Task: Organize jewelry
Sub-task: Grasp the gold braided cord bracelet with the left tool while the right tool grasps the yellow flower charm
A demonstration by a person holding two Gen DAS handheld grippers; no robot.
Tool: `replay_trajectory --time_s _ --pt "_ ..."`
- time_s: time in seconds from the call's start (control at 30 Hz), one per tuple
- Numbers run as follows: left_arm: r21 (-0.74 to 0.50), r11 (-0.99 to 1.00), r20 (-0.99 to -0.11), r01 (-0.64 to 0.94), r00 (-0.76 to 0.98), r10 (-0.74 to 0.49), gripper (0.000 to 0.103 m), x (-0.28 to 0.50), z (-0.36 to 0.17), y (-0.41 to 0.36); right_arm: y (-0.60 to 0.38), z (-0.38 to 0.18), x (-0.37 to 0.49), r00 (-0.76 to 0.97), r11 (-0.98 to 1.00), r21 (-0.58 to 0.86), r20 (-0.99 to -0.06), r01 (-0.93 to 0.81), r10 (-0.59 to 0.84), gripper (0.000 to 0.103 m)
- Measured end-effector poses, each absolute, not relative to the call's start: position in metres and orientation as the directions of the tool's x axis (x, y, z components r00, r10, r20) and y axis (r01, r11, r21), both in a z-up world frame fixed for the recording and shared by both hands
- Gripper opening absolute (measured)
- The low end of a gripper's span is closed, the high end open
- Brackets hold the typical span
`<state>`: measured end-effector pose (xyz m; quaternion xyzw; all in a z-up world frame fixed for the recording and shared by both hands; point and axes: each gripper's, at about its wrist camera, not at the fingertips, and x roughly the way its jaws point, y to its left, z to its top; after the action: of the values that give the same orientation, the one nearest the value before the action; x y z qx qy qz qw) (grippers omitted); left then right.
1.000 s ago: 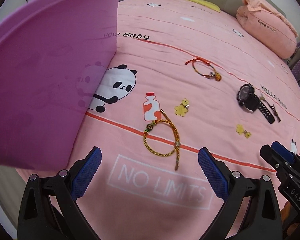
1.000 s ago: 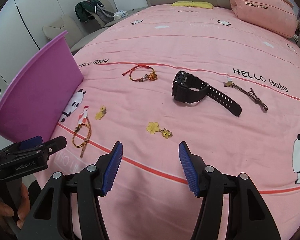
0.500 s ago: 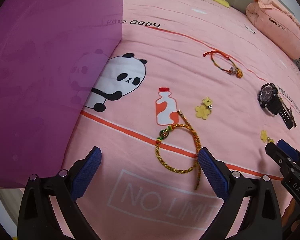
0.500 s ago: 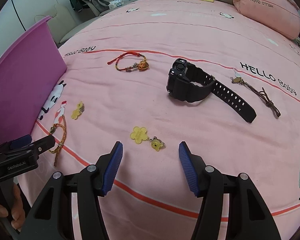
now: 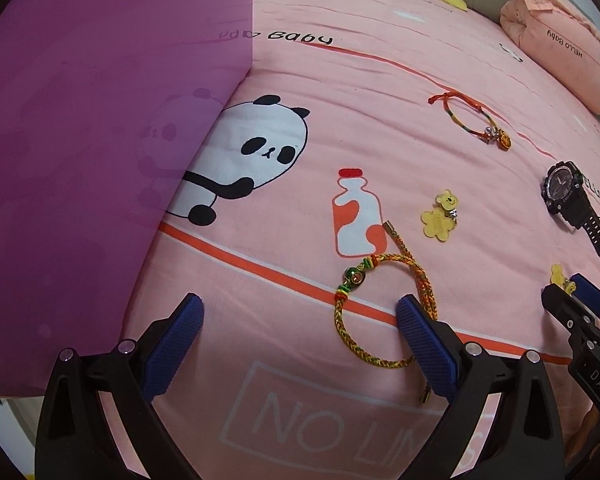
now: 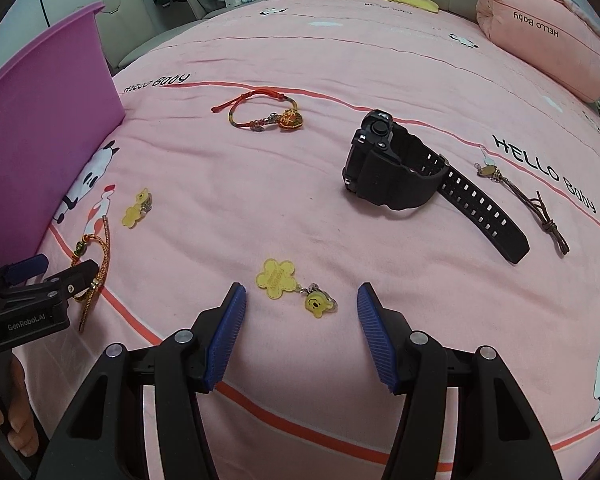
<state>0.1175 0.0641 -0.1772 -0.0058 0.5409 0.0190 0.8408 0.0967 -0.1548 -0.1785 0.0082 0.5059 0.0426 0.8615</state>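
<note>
While both pairs of fingers stand spread wide over the pink bed, nothing is held in either.

Purple bin: far left, its wall standing upright on the bed, partly covering a printed panda.

Left gripper: fingers apart and empty, low over the near edge of the bed; its right fingertip lies over the right side of the braided loop, contact not clear.

Braided bracelet: yellow and orange cord with a green bead, flat on the bed just right of centre in the left wrist view, crossing the orange printed stripe beside the printed bottle; one loose end points far, the other near.

Yellow flower charm: just right of and beyond the braided bracelet, apart from it.

Red cord bracelet: farther back, well apart from the charms, its round orange pendant at the right end.

Right gripper: fingers spread with nothing between the pads, hovering near the edge of the bed.

Flower-and-bear charm: lies on the bed between and just beyond the right fingertips, untouched.

Black watch: right of centre, on its side, strap trailing toward the near right.

Brown cord: right of the watch, just beside the strap, a small metal piece at its far end.

Pink pillow: far right corner of the bed.
</note>
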Motion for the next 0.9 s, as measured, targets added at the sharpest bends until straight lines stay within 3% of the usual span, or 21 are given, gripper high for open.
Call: replay_trajectory --time_s 0.37,0.47,0.57,0.77,0.83,0.9 --pt "0.052 0.997 -0.889 -0.050 0.453 0.069 0.096 0.126 -0.185 0.055 -0.145 -0.184 0.102 0.486 0.995 -0.008 -0.873 -0.102 0.042 0.055" --pt "0.052 0.998 -0.885 -0.037 0.461 0.063 0.092 0.126 -0.184 0.053 -0.143 -0.184 0.103 0.485 0.993 -0.014 -0.874 -0.115 0.044 0.050" --pt "0.017 0.999 -0.885 -0.031 0.464 0.029 0.080 0.123 -0.180 0.053 -0.137 -0.184 0.102 0.485 0.991 -0.011 -0.873 -0.135 0.056 0.037" --pt "-0.002 1.000 -0.884 0.009 0.468 -0.006 0.037 0.117 -0.173 0.042 -0.135 -0.183 0.101 0.477 0.992 0.001 -0.877 -0.128 0.063 0.023" --pt "-0.008 1.000 -0.893 0.019 0.450 -0.015 0.012 0.119 -0.171 0.040 -0.140 -0.181 0.103 0.461 0.992 0.033 -0.883 -0.121 0.085 0.023" --pt "-0.028 0.999 -0.906 0.019 0.422 -0.034 0.007 0.122 -0.168 0.041 -0.146 -0.179 0.105 0.449 0.992 0.068 -0.887 -0.107 0.109 0.020"
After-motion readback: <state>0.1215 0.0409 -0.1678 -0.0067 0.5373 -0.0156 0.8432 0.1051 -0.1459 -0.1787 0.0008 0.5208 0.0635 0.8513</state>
